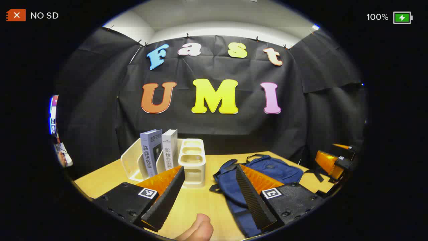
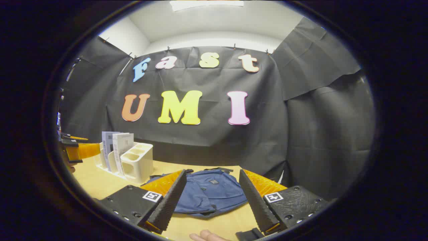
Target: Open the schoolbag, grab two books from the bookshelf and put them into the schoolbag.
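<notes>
Schoolbag of dark blue fabric (image 2: 207,192) lies flat on the light wooden table (image 2: 97,182), in the lower middle of the right gripper view, its black straps trailing toward the back wall; its top looks closed. In the left gripper view the same blue bag (image 1: 267,170) sits at lower right of centre. Cream plastic bookshelf (image 1: 187,160) with upright dividers and stacked oval cubbies stands on the table at centre left of that view, well apart from the bag. Two upright books rest in its slots: a grey-blue book (image 1: 151,150) on the left and a white book (image 1: 169,147) just beside it.

Left gripper (image 1: 210,187) spreads wide with nothing between its fingers, hovering above the table between shelf and bag. Right gripper (image 2: 212,194) is likewise spread wide and holds nothing, with the bag seen between its fingers. A fingertip (image 1: 197,229) of the holding hand shows at the bottom edge.
</notes>
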